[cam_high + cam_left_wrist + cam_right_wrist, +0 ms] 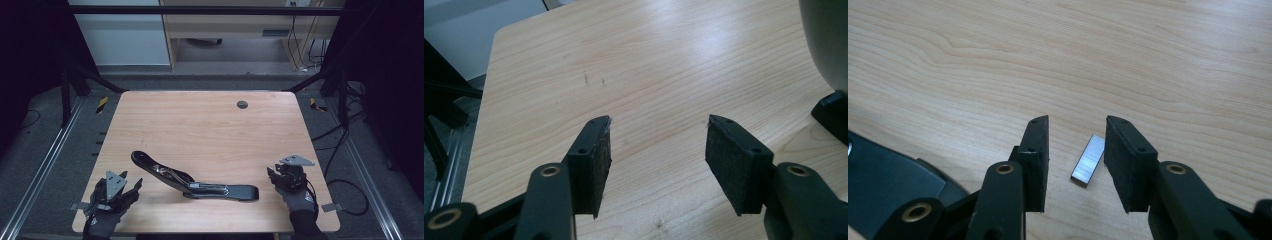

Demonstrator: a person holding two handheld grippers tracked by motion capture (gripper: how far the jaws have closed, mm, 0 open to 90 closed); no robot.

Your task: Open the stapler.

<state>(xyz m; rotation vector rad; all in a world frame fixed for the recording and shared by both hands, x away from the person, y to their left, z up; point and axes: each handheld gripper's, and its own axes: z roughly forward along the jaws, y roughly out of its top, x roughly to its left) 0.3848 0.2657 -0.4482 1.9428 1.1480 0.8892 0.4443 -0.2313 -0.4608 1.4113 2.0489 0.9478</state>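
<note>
A black stapler (192, 181) lies opened out flat near the front edge of the wooden surface (200, 120), its upper arm swung up and back to the left, its metal staple channel exposed along the middle. It sits between the two hands, touching neither.

The right tool (280, 176), held in a gloved hand at the front right corner, has its jaws apart and grasps nothing. In the right gripper view a small silvery strip of staples (1088, 161) lies flat on the wood between the two pads, closer to the right-hand one; whether that pad touches it is hard to tell from this angle, but the strip rests on the surface and is not pinched. The end of the stapler's black base (883, 185) shows at the lower left of that view, just beside the tool.

The left tool (131, 187) rests at the front left corner in the other gloved hand. Its jaws stand released, with bare wood between the pads (594, 165).
</note>
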